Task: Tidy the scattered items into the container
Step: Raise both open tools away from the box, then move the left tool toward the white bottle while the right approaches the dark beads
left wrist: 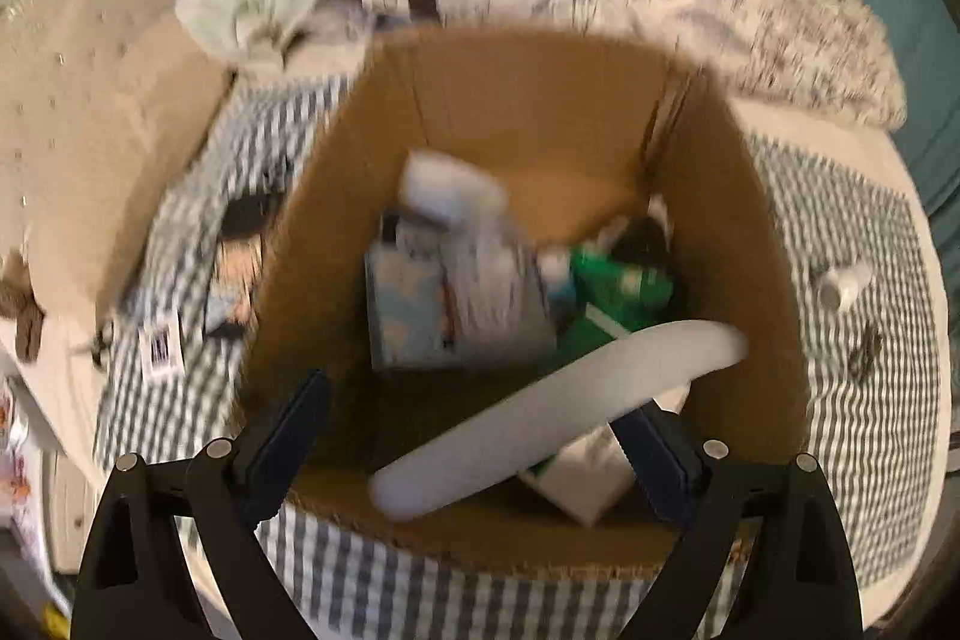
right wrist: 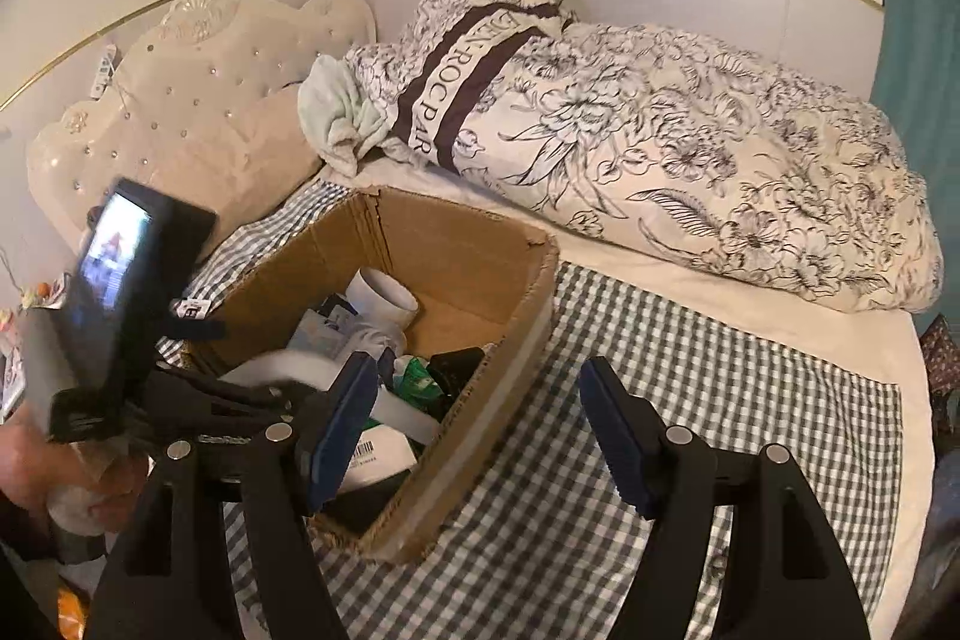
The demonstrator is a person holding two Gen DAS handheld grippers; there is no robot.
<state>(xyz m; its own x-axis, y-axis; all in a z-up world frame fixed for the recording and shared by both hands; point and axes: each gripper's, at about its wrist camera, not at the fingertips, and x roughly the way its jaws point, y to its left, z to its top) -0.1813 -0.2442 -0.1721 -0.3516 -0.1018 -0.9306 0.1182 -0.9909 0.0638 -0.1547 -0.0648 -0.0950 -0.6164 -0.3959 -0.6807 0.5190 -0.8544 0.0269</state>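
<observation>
A cardboard box stands on the checked cloth and shows in the right wrist view too. It holds several items: a blue-and-white carton, a green packet, a white cup. My left gripper hangs open above the box's near side. A long white curved piece lies blurred between its fingers, apart from the left finger; contact with the right finger is unclear. My right gripper is open and empty over the cloth beside the box.
A small white bottle and a dark small item lie on the cloth right of the box. A booklet and a barcode tag lie left of it. A floral duvet and headboard stand behind.
</observation>
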